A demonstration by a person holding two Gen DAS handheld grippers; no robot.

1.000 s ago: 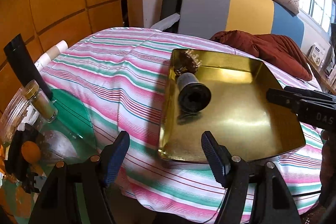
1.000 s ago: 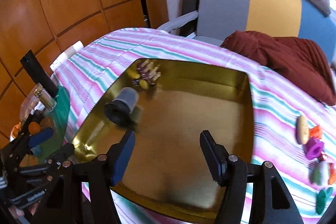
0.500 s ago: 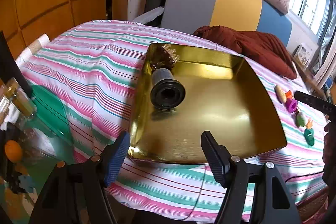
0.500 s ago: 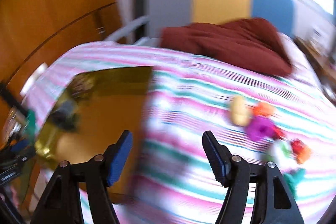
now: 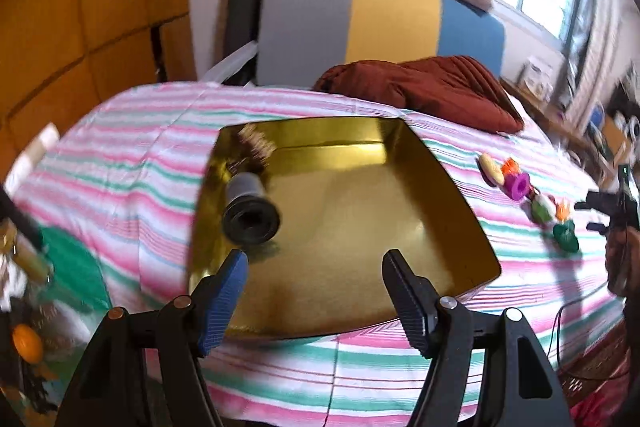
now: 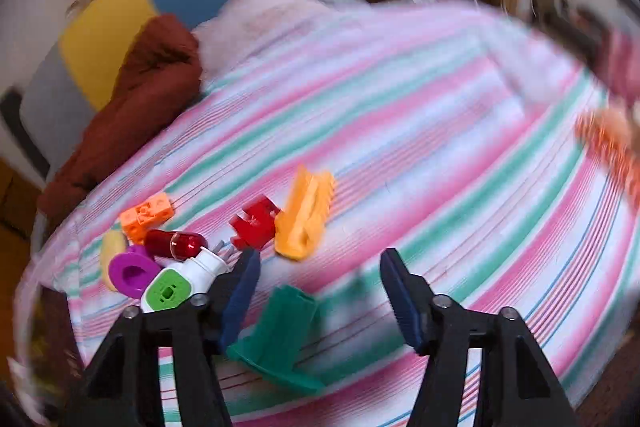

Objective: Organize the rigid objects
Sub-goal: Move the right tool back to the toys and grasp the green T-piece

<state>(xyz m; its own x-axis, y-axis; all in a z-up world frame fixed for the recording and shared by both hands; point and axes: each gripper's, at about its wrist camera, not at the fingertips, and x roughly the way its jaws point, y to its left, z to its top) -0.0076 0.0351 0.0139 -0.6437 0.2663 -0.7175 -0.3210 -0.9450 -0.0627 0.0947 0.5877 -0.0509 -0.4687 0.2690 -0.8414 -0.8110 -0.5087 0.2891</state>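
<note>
The sorting looks only just begun: a shiny square gold metal tray point(image 5: 400, 227) lies on a bed covered in a pink, green and white striped cloth point(image 5: 120, 155), and it holds just a dark cylindrical plastic cup lying on its side point(image 5: 250, 211) near its left wall and a small blurred cluster of pale pieces point(image 5: 256, 145) in its far left corner. Most of the tray floor is bare and mirror-smooth. Well apart, to the tray's right, a loose group of small hard plastic toys waits on the cloth: a flat green flanged piece point(image 6: 280, 335), a ridged orange clip point(image 6: 306, 213), a red notched block point(image 6: 254, 223), an orange studded brick point(image 6: 147, 215), a glossy red capsule point(image 6: 176, 243), a purple ring point(image 6: 132, 273), and a white plug with a green face point(image 6: 180, 281). The right gripper point(image 6: 318, 287) hovers over these, its ribbed blue fingers point(image 6: 240, 291) part-way apart after narrowing, nothing between them. The left gripper point(image 5: 314, 287) hangs at the tray's near edge, fingers wide and empty.
</note>
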